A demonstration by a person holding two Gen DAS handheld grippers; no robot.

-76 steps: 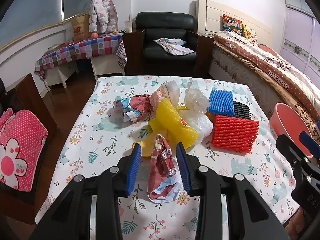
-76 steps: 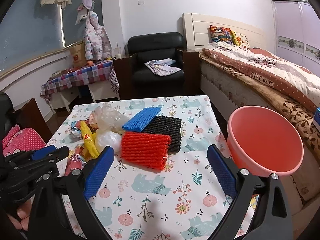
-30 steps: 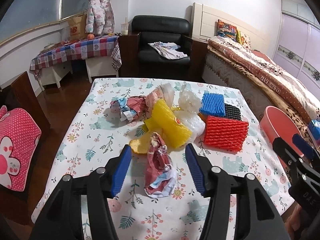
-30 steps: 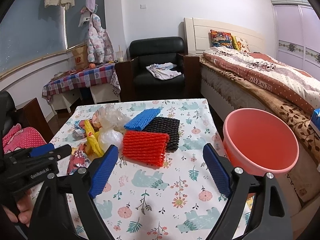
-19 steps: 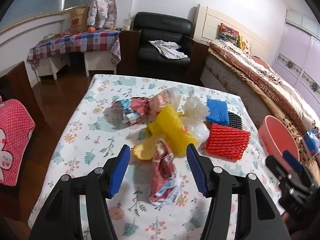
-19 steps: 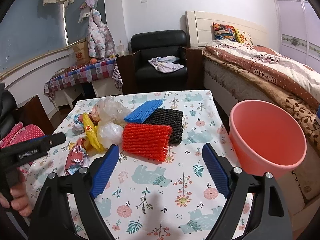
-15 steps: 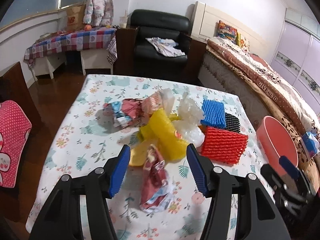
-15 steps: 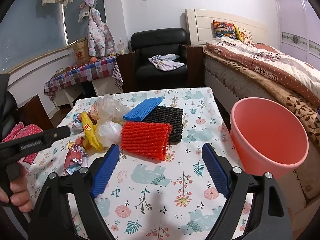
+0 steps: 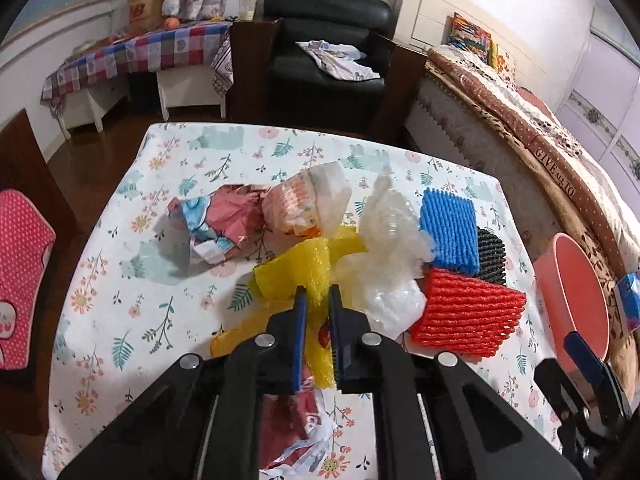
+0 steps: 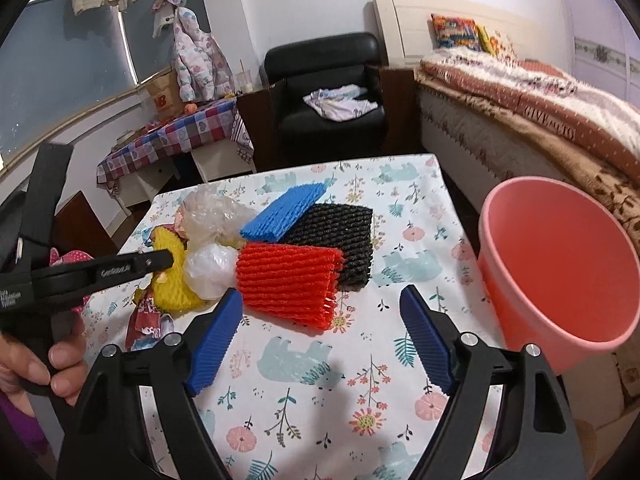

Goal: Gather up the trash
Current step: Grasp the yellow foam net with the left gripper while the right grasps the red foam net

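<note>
On the flowered table (image 9: 120, 300) lies a heap of trash. My left gripper (image 9: 318, 300) is closing its jaws, and the blue pads press on a yellow foam net (image 9: 288, 276) at the heap's front. From the right wrist view, the left gripper (image 10: 166, 260) reaches into the yellow foam net (image 10: 172, 284). My right gripper (image 10: 320, 292) hovers over the table before a red foam net (image 10: 288, 280); its jaws are wide and closing slightly, with nothing between them. A pink bucket (image 10: 560, 264) stands off the table's right edge.
A blue net (image 9: 450, 228), a black net (image 10: 336, 228), clear plastic bags (image 9: 388, 220) and a crumpled red wrapper (image 9: 224, 220) lie around the yellow one. Another wrapper (image 9: 296, 420) lies under the left gripper. A bed runs along the right, with an armchair beyond.
The left gripper moved forward past the near wrapper and its jaws closed from wide apart onto the yellow foam net. The right gripper crept forward and down toward the red net.
</note>
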